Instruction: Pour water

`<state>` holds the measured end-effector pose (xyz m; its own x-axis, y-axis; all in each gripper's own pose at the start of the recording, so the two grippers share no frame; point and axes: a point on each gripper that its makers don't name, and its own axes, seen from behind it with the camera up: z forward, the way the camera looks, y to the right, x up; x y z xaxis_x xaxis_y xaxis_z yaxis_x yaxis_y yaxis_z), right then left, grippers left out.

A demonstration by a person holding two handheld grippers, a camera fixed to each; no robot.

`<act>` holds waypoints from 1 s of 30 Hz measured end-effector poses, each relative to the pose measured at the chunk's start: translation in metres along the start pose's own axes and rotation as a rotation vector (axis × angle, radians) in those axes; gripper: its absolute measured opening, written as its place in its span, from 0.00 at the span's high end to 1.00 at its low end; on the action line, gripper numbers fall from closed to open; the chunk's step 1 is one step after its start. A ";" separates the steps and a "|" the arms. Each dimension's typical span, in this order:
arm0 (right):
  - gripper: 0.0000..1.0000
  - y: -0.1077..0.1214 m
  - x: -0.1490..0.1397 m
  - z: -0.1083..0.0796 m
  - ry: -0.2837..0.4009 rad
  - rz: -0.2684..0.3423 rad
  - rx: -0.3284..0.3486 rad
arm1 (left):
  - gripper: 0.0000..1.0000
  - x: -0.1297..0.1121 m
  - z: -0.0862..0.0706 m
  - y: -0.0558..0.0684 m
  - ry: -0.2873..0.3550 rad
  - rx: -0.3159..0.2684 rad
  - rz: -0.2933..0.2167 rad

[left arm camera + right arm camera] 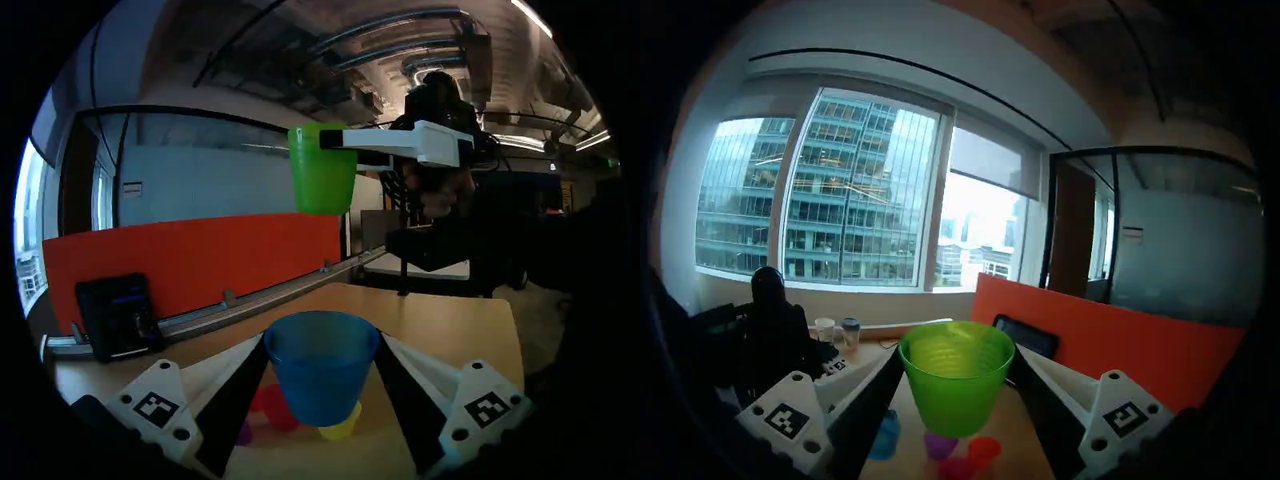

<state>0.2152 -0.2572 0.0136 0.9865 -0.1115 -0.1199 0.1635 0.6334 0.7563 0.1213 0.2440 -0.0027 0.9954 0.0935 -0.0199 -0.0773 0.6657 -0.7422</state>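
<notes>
- the left tongs (322,376) are pinching a blue cup (322,368), one finger pressed on each side of it.
- the blue cup is upright, mouth up, held above the tabletop (448,320).
- under it, on the tabletop, lie small cups: a pink one (276,404), a yellow one (342,428) and a purple one (244,434).
- the right tongs (957,380) are pinching a green cup (956,384), with both fingers against its sides.
- in the left gripper view the green cup hangs higher than the blue one and farther off, about upright, with a hand (436,188) behind the white body of the right tongs.
- the two cups are apart, not touching.
- i cannot tell whether there is water in either cup.
- in the right gripper view a purple cup and a red cup (984,450) sit on the tabletop below the green one, and something blue (886,436) shows low on the left; i cannot tell what it is.
- an orange panel (192,256) runs along the far edge of the tabletop, and a black tablet (118,316) leans against it.
- behind, a big window (856,208) looks onto tall buildings.
- two small jars (838,330) stand near the sill.
</notes>
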 end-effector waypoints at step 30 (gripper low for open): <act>0.07 0.053 -0.143 -0.033 -0.215 0.061 -0.061 | 0.12 -0.066 -0.009 -0.040 -0.205 0.064 0.035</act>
<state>0.0832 -0.1827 0.0492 0.9712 -0.2280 0.0693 0.1105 0.6886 0.7167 0.0589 0.2041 0.0224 0.9603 0.2616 0.0971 -0.1211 0.7042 -0.6996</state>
